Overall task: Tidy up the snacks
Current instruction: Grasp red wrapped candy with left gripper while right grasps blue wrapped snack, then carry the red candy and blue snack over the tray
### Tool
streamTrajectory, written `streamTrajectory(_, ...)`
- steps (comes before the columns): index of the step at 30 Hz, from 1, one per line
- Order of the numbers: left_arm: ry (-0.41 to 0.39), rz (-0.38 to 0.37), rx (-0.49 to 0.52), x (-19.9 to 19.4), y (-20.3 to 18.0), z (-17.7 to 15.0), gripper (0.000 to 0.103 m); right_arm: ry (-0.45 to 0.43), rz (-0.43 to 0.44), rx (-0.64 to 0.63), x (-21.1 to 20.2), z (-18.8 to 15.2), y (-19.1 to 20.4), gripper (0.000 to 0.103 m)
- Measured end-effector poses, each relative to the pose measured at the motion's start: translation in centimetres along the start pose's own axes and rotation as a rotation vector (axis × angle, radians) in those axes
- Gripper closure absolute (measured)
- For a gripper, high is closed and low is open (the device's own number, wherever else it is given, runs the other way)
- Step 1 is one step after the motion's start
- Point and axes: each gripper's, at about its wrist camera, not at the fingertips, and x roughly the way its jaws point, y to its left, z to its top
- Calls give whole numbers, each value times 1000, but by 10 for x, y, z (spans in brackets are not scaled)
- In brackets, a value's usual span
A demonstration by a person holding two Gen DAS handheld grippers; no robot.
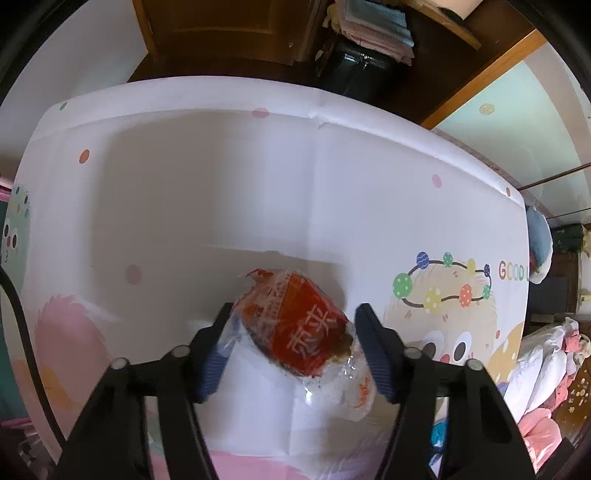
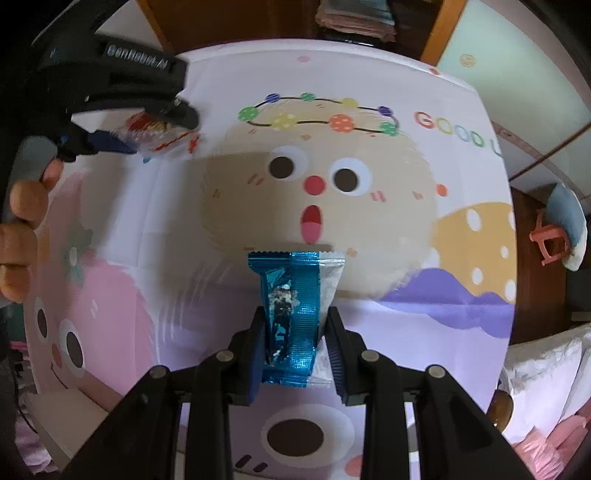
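Observation:
In the left wrist view my left gripper (image 1: 293,314) is shut on a red snack in a clear wrapper (image 1: 301,326) and holds it above the white cartoon-printed tablecloth (image 1: 221,184). In the right wrist view my right gripper (image 2: 297,317) is shut on a blue and silver foil snack packet (image 2: 295,306), which points away from me over the cloth. The left gripper (image 2: 155,136) with its red snack (image 2: 147,127) shows at the upper left of that view, in a person's hand.
The table cloth (image 2: 369,221) bears cartoon faces and "GOOD" lettering. Beyond the far edge stand a wooden cabinet (image 1: 221,29) and folded towels (image 1: 373,29). A pink stool (image 2: 550,240) and pillows (image 2: 546,373) lie to the right.

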Motion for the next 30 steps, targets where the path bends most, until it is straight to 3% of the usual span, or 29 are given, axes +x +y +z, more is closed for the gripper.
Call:
streamTrajectory(7, -11, 28, 50, -18, -1, -19, 53, -36, 11, 31, -20, 3, 1, 73)
streamTrajectory(14, -45, 39, 122, -75, 14, -60, 53, -93, 33, 16, -67, -7, 7, 73)
streamTrajectory(30, -218, 62, 290, -240, 48, -257, 53, -251, 99, -61, -186, -109, 36, 73)
